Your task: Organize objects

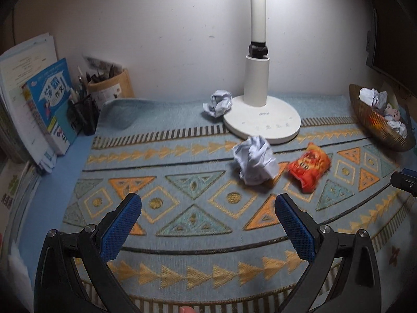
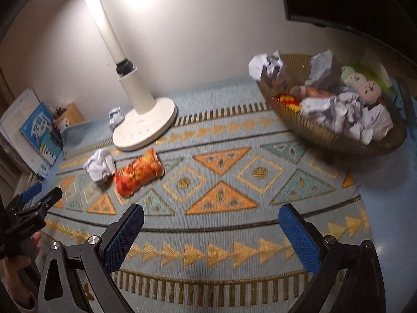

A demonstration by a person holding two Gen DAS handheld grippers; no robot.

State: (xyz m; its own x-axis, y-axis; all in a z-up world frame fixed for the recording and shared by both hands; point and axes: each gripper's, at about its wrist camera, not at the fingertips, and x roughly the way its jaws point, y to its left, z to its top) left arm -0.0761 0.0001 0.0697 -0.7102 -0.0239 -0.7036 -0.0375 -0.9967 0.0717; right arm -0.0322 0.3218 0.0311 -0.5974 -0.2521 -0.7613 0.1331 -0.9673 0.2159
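**Both grippers wide and empty above the mat**

The left gripper hangs low over the patterned mat, its blue fingers spread wide with nothing between them. It points toward the lamp at the back wall. In the right wrist view it shows at the left edge, gripped from below by a hand.

The right gripper is also spread wide and empty, level over the mat's near edge, aimed at the middle of the mat.

A paper ball lies on the mat just in front of the lamp base, with an orange snack bag just beside it on the right. A second paper ball rests against the base's left rear side. The basket at far right holds more crumpled paper and small plush toys. Books and a pen holder stand at far left.
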